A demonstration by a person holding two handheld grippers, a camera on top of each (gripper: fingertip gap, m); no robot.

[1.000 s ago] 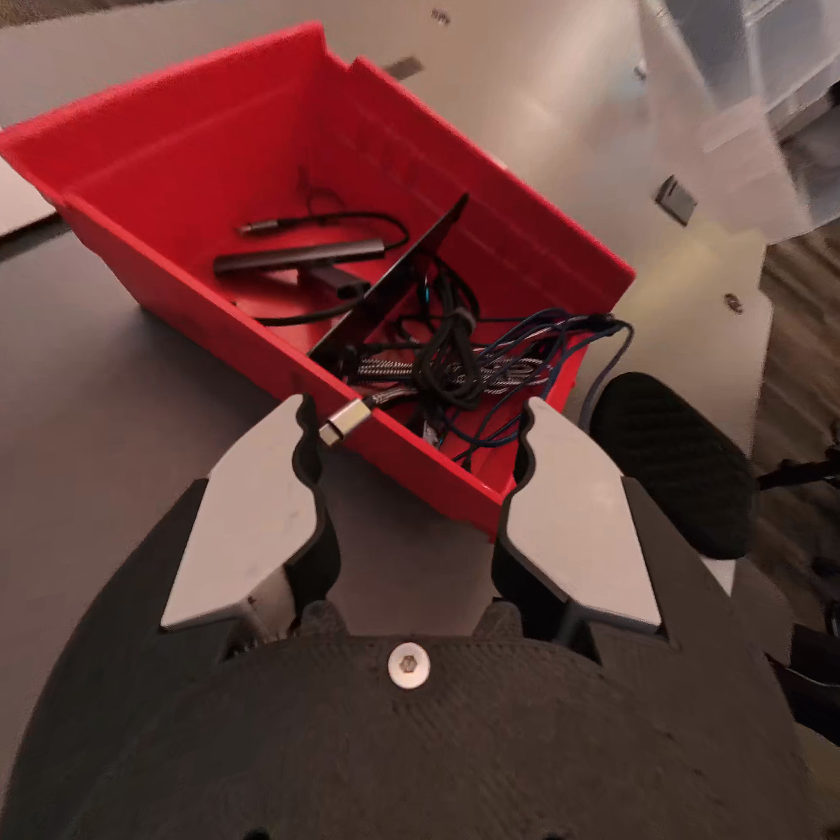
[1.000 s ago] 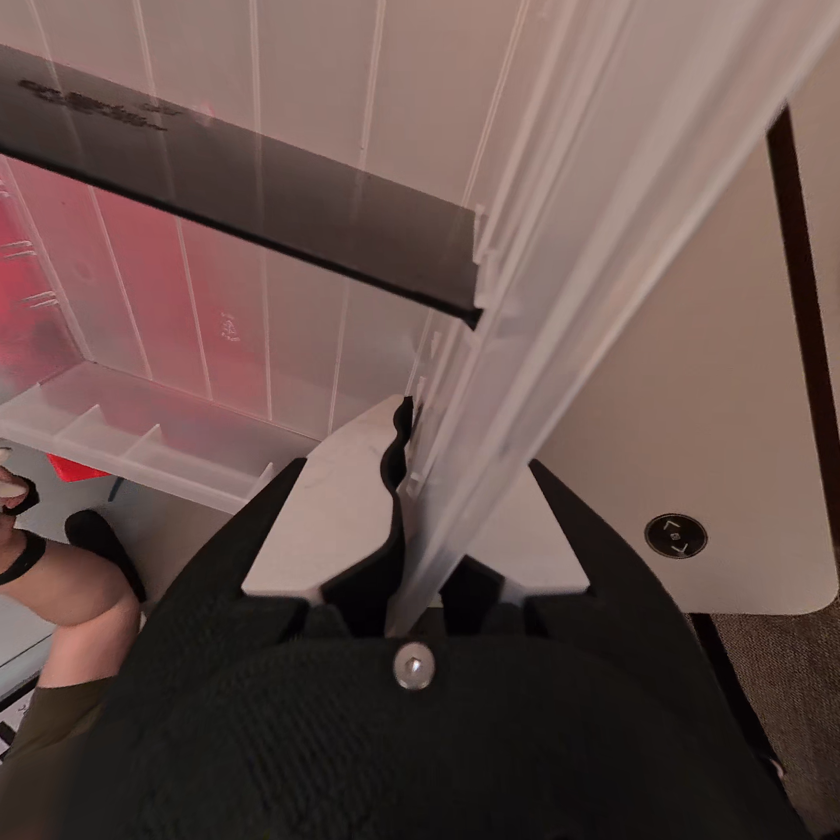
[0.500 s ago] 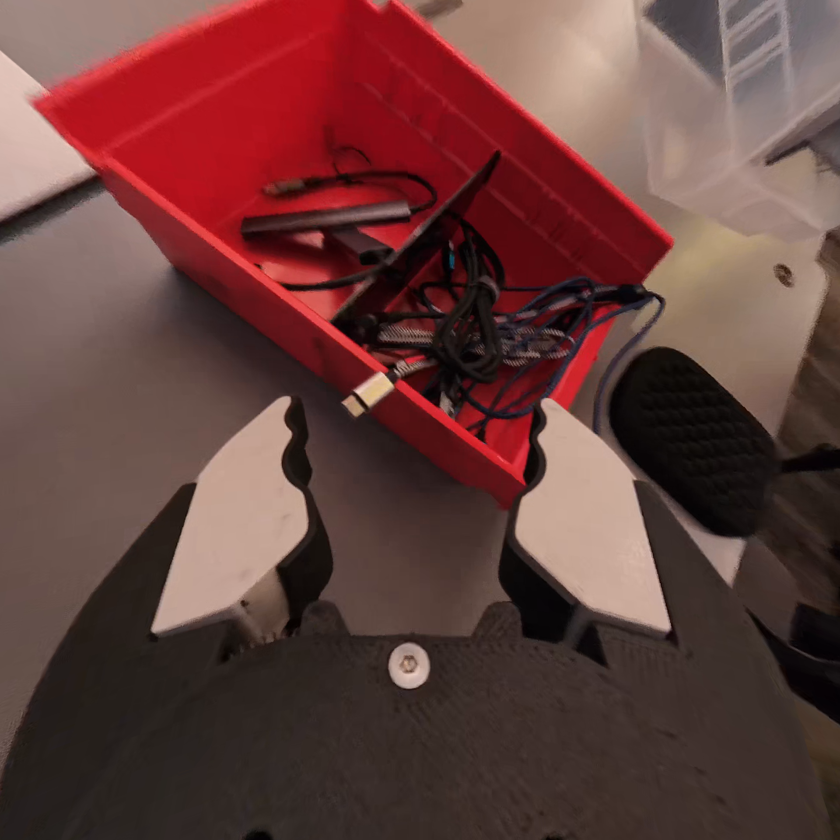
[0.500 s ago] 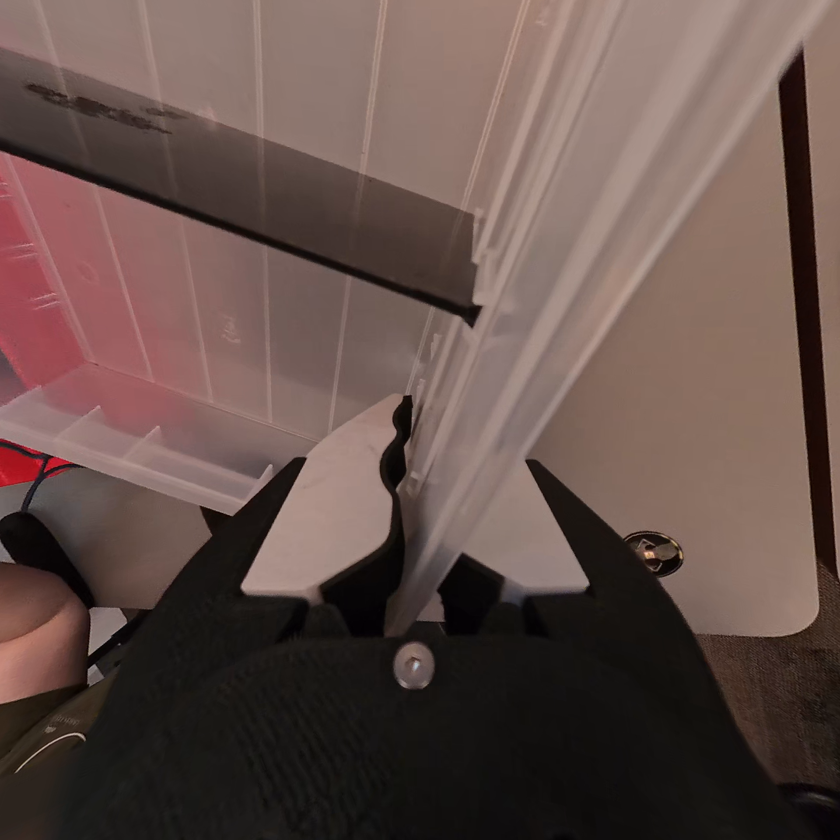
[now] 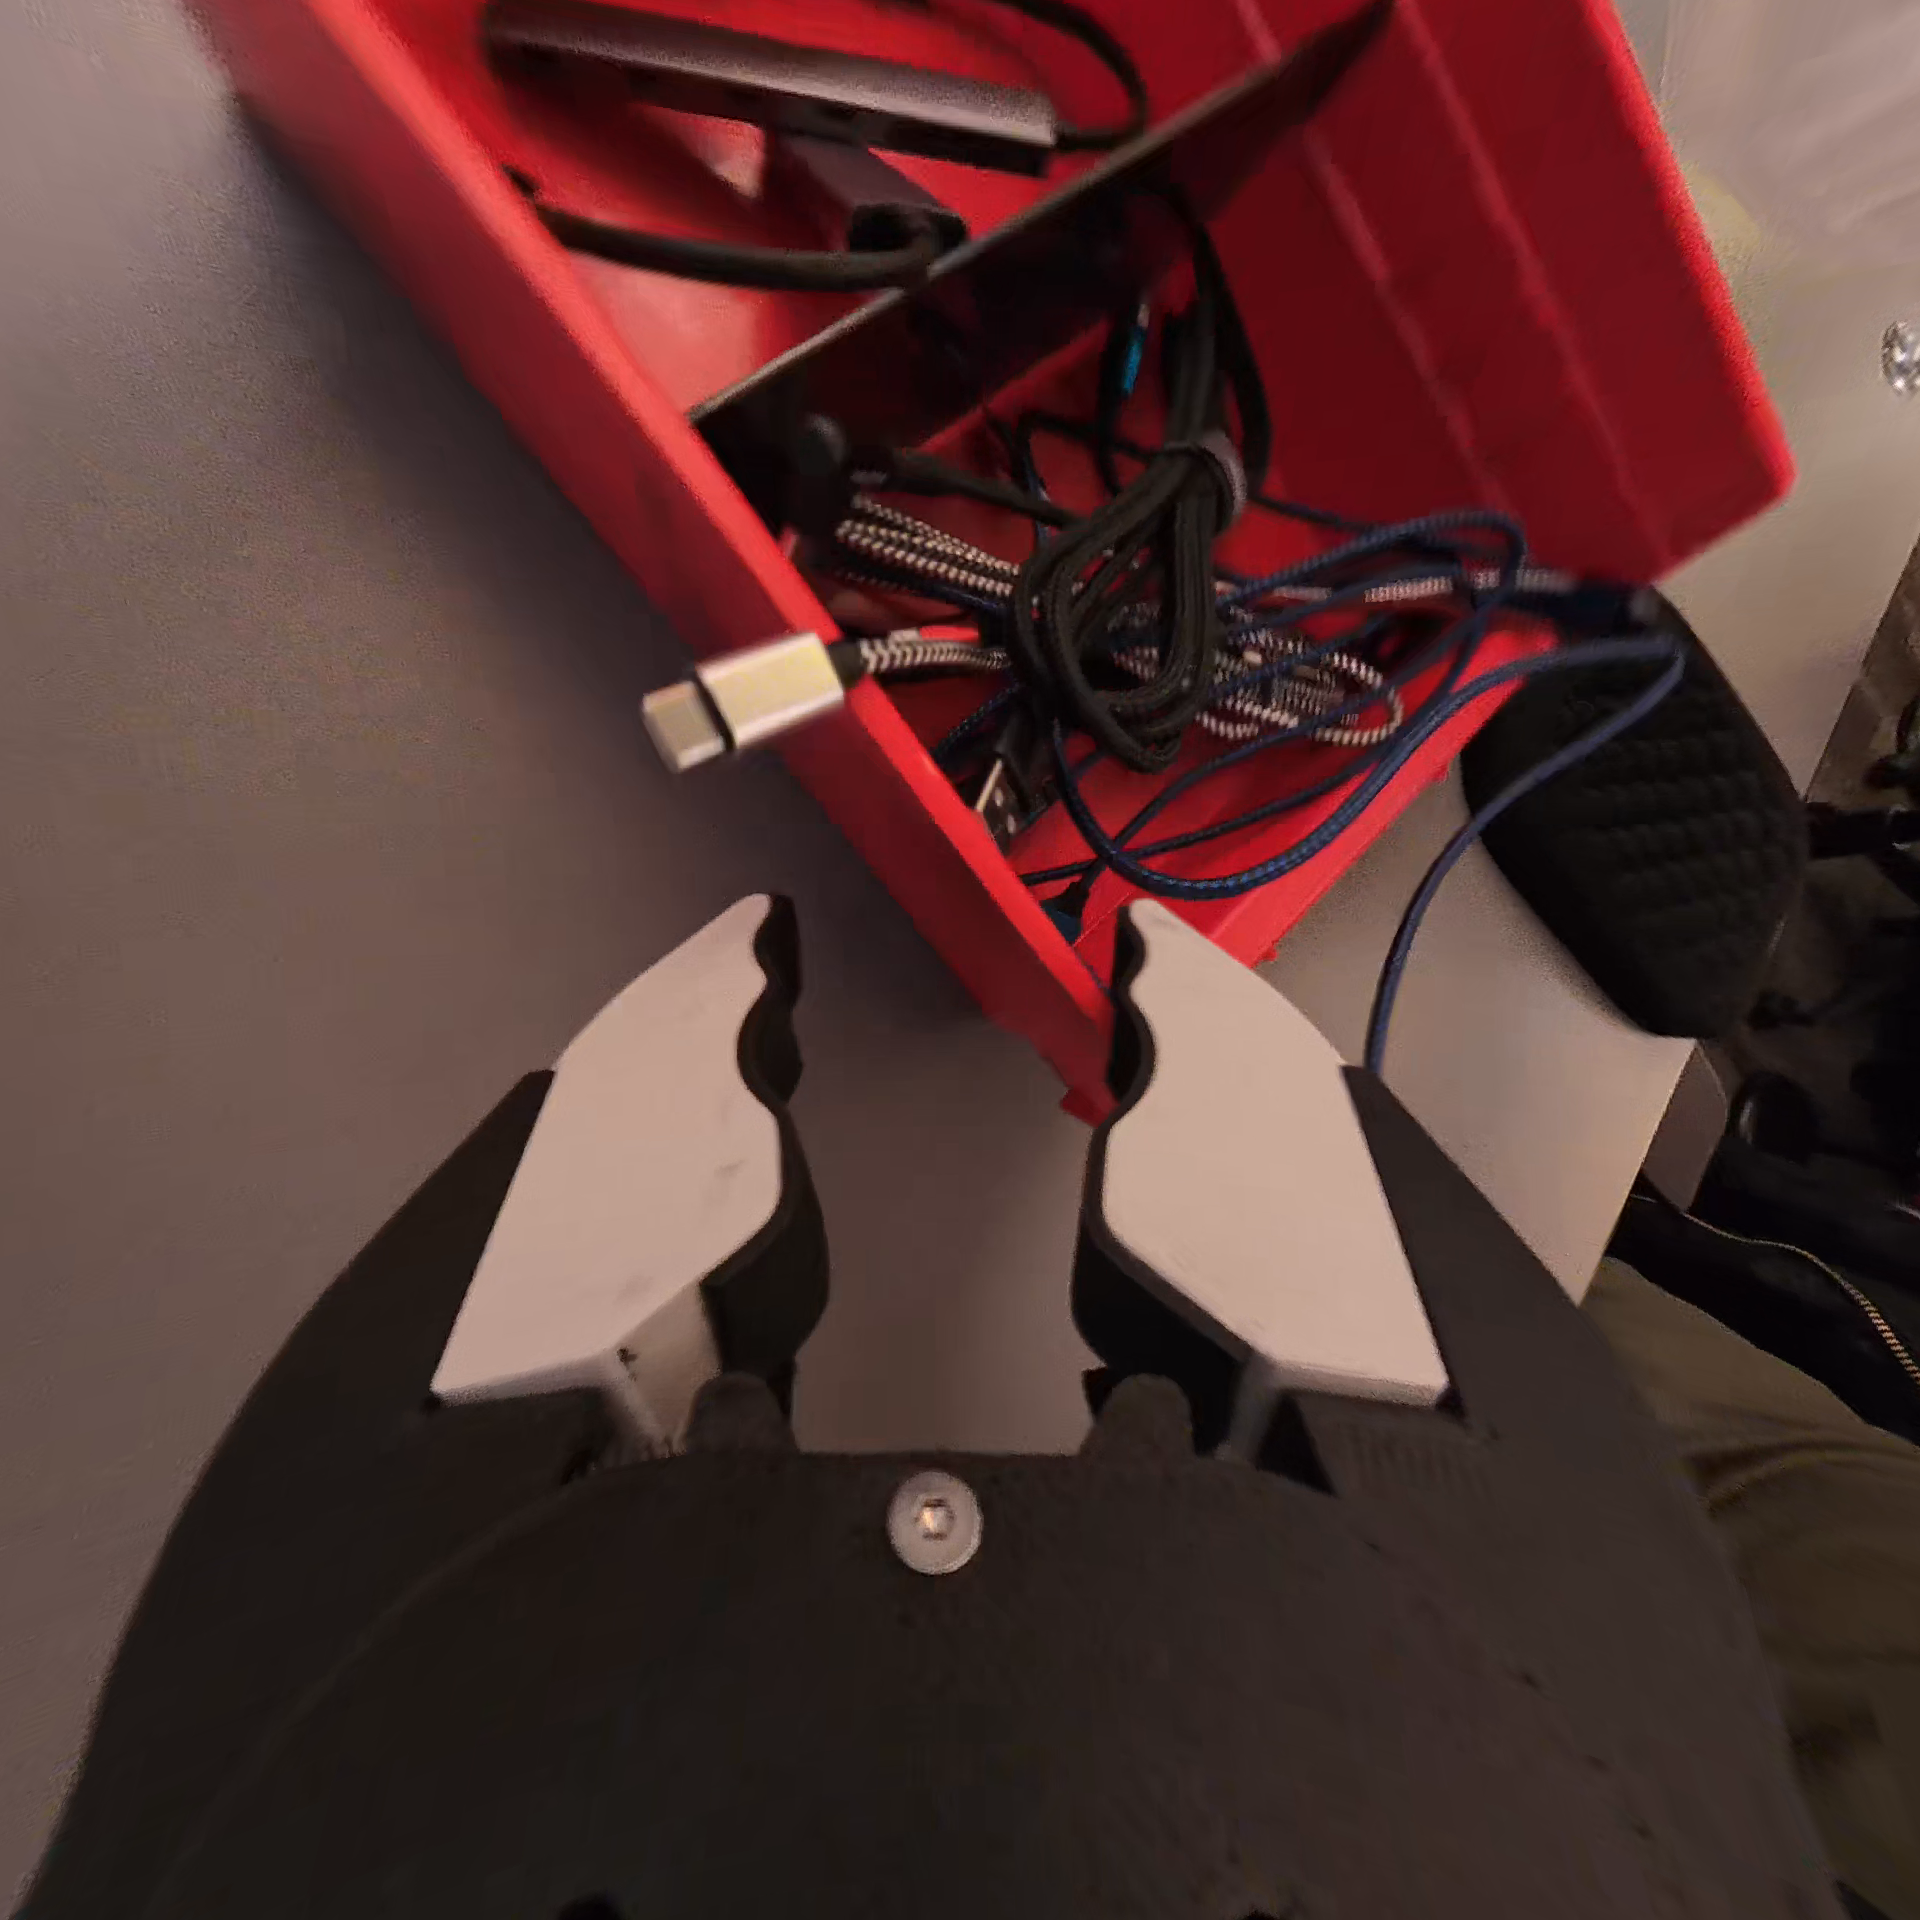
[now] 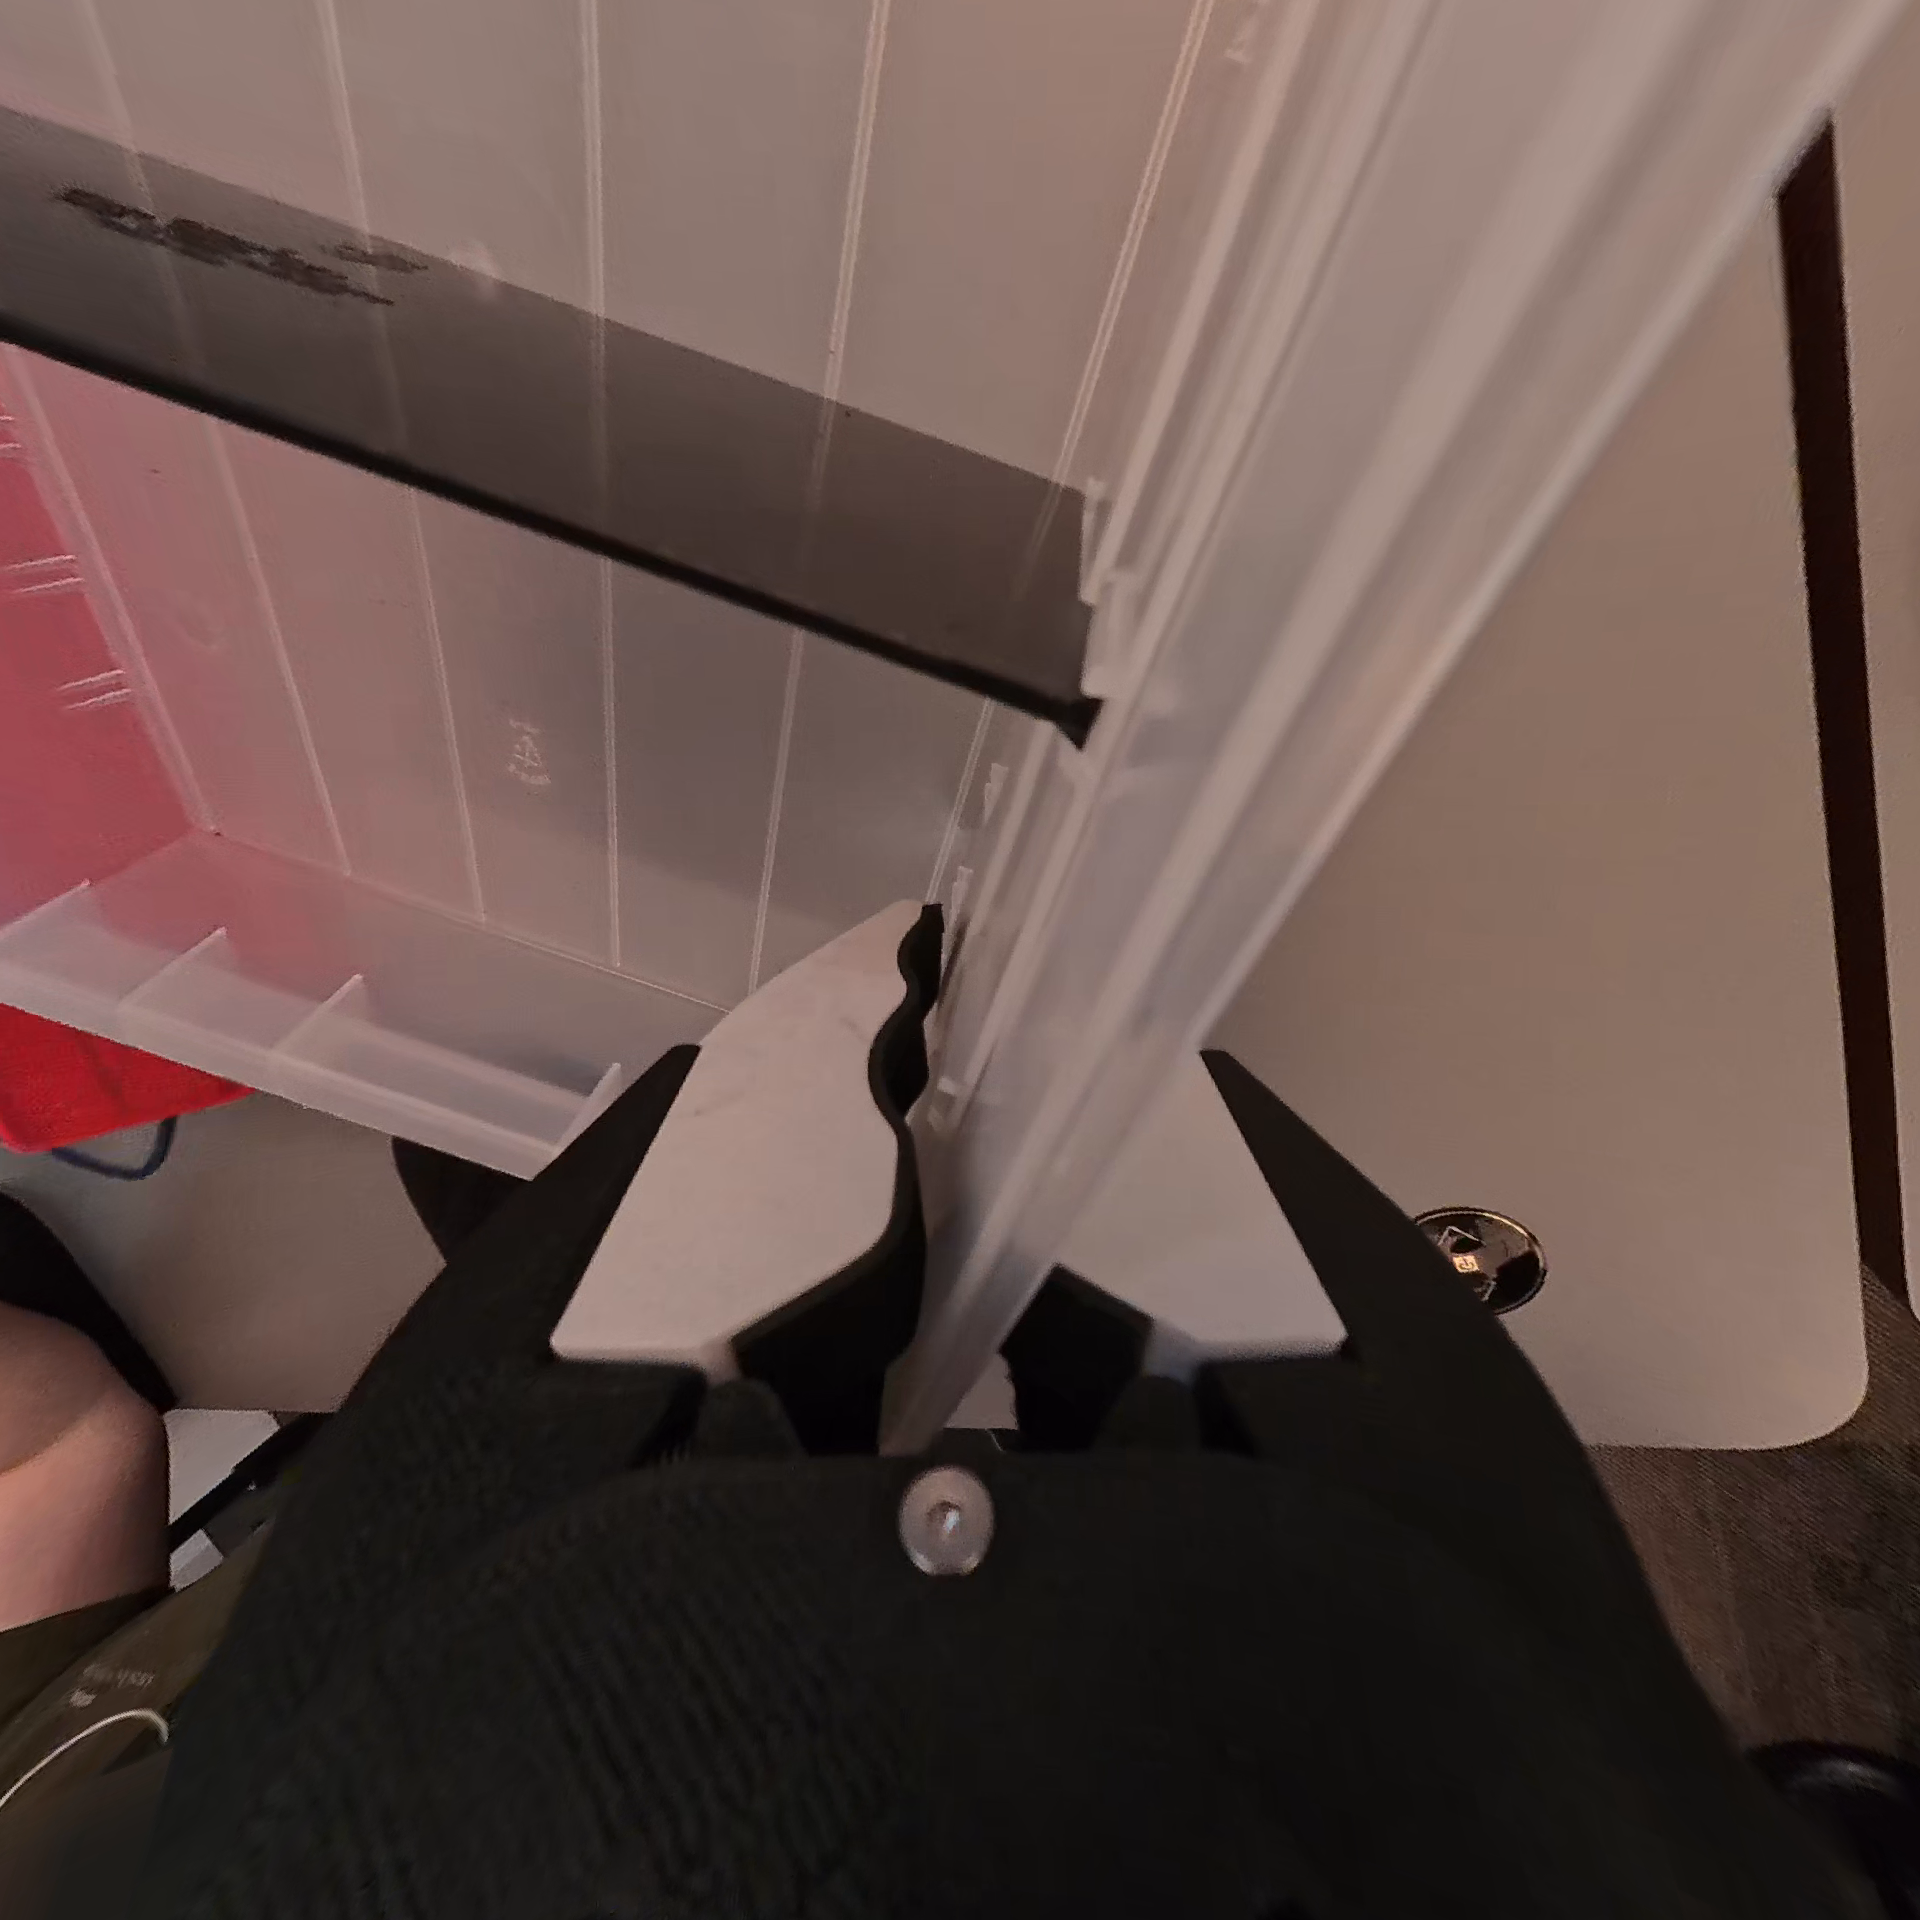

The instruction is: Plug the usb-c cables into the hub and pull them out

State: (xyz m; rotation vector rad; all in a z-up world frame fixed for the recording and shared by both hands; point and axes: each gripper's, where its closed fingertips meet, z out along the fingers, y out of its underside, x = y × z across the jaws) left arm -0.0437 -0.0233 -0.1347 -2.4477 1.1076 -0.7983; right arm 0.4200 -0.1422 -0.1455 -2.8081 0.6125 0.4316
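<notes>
Across the upper half of the left wrist view, a red bin rests on a grey table, running from the upper left toward the right edge of the frame. A dark divider splits the bin into two compartments. The far compartment, at top centre, holds the hub, a long dark bar with its own black lead looped beside it. The near compartment holds the usb-c cables, a tangle of black, blue and black-and-white braided leads. One braided lead hangs over the bin's near wall, and its silver plug projects outside the bin above the table. A blue lead also trails out over the bin's lower right corner.

The left gripper sits at lower centre of the same view. Its jaws stand wide apart and hold nothing. The right-hand fingertip lies at the bin's near corner; contact cannot be confirmed. The silver plug lies above and to the left of the fingertips, apart from them.

The right gripper occupies the lower centre of the right wrist view. Its jaws are narrowed onto the rim of a clear plastic box, which passes between them diagonally toward the upper right. A black strip crosses the box in the upper left. Red plastic shows through the box wall at the left edge.
</notes>
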